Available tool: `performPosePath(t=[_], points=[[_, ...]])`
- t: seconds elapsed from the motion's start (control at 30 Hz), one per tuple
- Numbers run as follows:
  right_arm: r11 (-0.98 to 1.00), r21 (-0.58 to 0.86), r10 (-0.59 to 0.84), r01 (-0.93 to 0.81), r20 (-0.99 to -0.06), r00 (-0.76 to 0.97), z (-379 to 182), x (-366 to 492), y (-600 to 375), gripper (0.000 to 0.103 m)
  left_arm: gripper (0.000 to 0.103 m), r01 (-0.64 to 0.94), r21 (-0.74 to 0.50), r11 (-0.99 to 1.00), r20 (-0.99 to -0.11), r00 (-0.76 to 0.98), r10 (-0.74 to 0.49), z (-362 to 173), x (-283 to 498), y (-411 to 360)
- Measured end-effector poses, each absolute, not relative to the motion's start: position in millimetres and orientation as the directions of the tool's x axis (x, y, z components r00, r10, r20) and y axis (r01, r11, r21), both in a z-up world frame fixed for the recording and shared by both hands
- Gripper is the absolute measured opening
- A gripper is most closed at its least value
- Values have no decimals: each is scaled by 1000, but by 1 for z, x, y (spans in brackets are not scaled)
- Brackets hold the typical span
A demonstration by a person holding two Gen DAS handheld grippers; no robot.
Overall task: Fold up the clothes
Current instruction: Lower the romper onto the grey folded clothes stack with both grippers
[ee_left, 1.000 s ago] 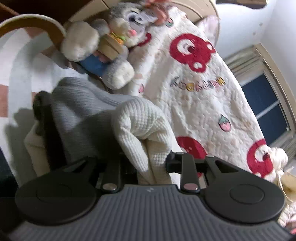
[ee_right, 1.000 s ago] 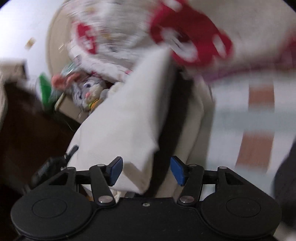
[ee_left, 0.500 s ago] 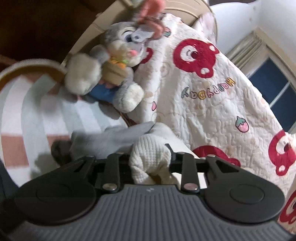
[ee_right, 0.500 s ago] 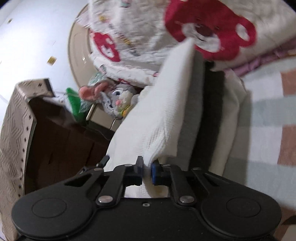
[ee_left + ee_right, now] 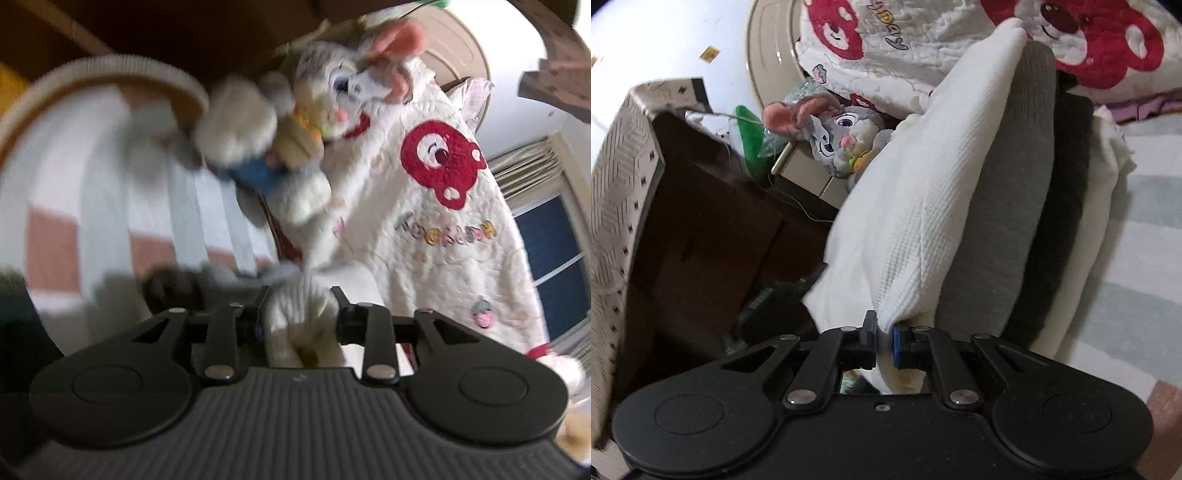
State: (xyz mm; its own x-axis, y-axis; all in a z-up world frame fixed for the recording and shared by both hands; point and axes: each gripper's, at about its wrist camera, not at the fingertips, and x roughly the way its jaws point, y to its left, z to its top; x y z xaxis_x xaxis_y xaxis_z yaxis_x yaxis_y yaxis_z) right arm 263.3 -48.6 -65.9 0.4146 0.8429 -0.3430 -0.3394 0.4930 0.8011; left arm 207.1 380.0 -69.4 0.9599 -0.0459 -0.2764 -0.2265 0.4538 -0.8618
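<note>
A folded white waffle-knit garment point(image 5: 923, 192) lies on top of a stack with a grey garment point(image 5: 1004, 221), a black one point(image 5: 1060, 229) and a cream one point(image 5: 1097, 221) beneath it. My right gripper point(image 5: 884, 325) is shut on the white garment's near corner. In the blurred left wrist view, a bunched end of the white garment point(image 5: 303, 325) fills the gap of my left gripper point(image 5: 300, 295). Its jaws are opening, and its pads still touch the cloth on both sides.
A grey plush rabbit point(image 5: 314, 110) leans against a white quilt with red bears point(image 5: 443, 206) behind the stack. The stack rests on a striped pink, white and pale green cover point(image 5: 110, 184). An open cardboard box point(image 5: 701, 240) stands at the left of the right wrist view.
My right gripper has closed on the white garment's corner. The left gripper has slid along with its bunch of cloth; the stack now sits lower in its view and the rabbit looms closer.
</note>
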Motion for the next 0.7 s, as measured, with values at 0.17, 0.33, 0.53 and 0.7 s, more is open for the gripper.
performPosePath(t=[0.17, 0.33, 0.53, 0.7], points=[[553, 731, 821, -399, -399, 408, -59, 258, -50, 15, 32, -224, -688, 690, -229, 969, 86, -9, 178, 365], [396, 859, 891, -324, -274, 362, -63, 265, -56, 15, 42, 62, -559, 827, -244, 941, -236, 21, 198, 306], [527, 732, 848, -431, -419, 325, -46, 271, -57, 22, 36, -70, -300, 951, -557, 823, -115, -16, 234, 264], [657, 637, 734, -403, -419, 535, -17, 304, -97, 52, 36, -69, -353, 933, -542, 828, -144, -17, 236, 275]])
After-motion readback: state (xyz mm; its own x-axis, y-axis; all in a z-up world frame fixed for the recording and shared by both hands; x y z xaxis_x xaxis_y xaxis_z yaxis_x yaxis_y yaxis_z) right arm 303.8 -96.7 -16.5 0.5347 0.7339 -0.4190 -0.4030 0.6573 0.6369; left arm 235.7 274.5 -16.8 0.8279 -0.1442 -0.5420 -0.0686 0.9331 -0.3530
